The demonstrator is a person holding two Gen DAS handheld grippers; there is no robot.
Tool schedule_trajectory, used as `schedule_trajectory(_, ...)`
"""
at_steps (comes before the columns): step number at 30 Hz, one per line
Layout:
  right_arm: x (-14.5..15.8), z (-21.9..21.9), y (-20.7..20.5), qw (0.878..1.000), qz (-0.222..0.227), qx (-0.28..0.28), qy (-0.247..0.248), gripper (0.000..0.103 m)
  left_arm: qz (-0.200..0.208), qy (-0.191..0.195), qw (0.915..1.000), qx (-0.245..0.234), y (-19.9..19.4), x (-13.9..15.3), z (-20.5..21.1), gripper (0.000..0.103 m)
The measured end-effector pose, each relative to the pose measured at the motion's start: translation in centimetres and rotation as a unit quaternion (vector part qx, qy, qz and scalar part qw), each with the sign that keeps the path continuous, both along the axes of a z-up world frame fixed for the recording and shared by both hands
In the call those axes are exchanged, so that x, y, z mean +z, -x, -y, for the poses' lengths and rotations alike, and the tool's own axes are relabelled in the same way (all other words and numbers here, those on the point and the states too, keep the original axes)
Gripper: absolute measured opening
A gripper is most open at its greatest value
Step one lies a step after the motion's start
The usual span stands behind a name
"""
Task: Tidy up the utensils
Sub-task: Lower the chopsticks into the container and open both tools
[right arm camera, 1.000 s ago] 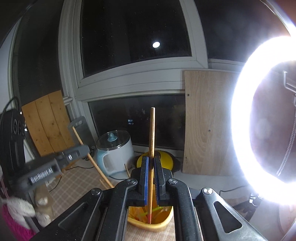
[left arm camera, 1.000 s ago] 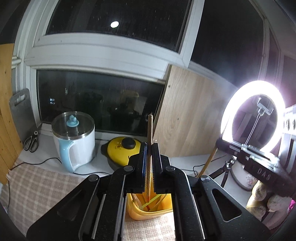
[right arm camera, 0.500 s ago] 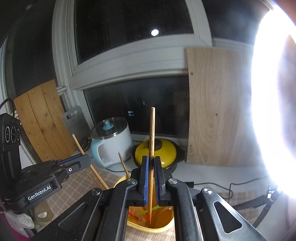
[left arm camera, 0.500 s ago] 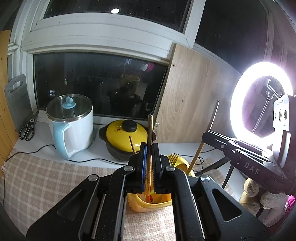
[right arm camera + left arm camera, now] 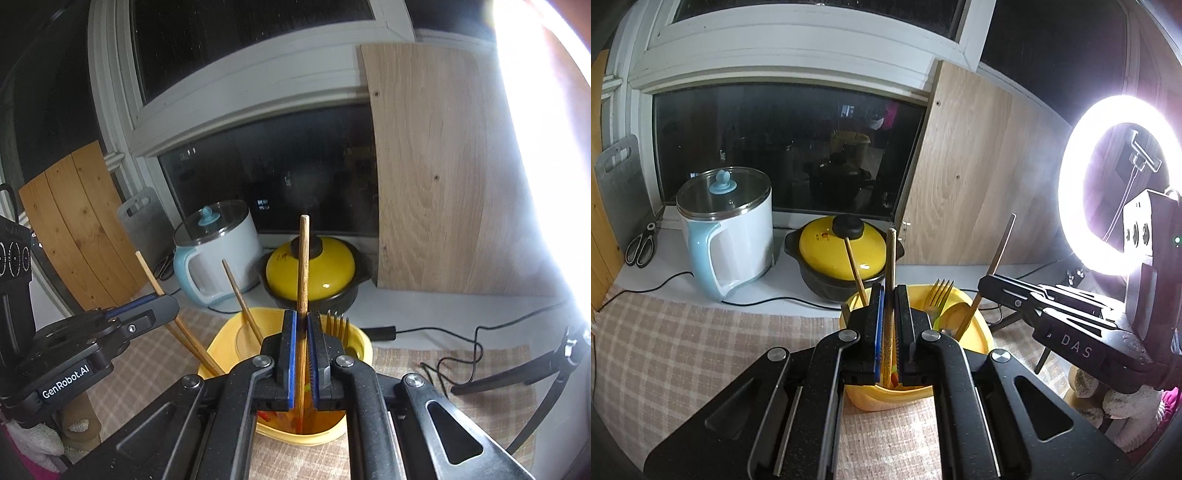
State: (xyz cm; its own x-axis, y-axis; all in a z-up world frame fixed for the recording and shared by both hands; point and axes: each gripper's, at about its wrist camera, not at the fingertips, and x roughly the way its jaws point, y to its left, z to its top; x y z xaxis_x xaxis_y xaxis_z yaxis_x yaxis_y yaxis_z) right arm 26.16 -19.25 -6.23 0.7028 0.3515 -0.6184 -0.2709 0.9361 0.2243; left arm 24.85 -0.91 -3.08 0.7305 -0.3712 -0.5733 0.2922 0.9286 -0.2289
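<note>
I see a dark window (image 5: 783,147) above the checked-cloth tabletop (image 5: 683,354), where a yellow holder (image 5: 979,332) stands. My left claw (image 5: 889,325) and right claw (image 5: 302,343) each pinch one wooden chopstick (image 5: 889,258) upright above it.

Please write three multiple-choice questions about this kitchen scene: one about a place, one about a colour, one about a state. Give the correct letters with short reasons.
1. Where does the gold fork stand?
A. in the yellow container
B. on the windowsill
C. inside the kettle

2. What colour is the lid of the black pot?
A. red
B. yellow
C. white

3. How is the right gripper?
A. wide open, holding nothing
B. shut on a fork
C. shut on a wooden chopstick

Answers: 1 A, its tines rise from the container. 2 B, the domed lid is yellow. 3 C, the pads clamp the stick.
</note>
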Motion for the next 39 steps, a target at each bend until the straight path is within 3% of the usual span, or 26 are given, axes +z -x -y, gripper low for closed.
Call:
schedule_trajectory(12,-0.8,0.0,0.2,1.0,-0.019,0.009,-0.003,0.005,-0.005,-0.007,1.0,0.004,0.8,-0.5,-0.1,0.003)
schedule_trajectory(16,-0.5,0.2,0.3,1.0,-0.015,0.008,-0.01,0.021,-0.004,-0.008,0.9999,0.007,1.2,-0.2,-0.3,0.003)
schedule_trajectory(27,1.1,1.0,2.9,1.0,0.002,0.004,-0.022,0.023,0.011,-0.006,0.9999,0.011,3.8,1.4,-1.1,0.003)
schedule_trajectory(39,2.9,2.4,7.5,0.999,0.023,-0.001,-0.03,0.033,0.027,-0.016,0.9995,0.0,8.5,3.3,-0.7,0.003)
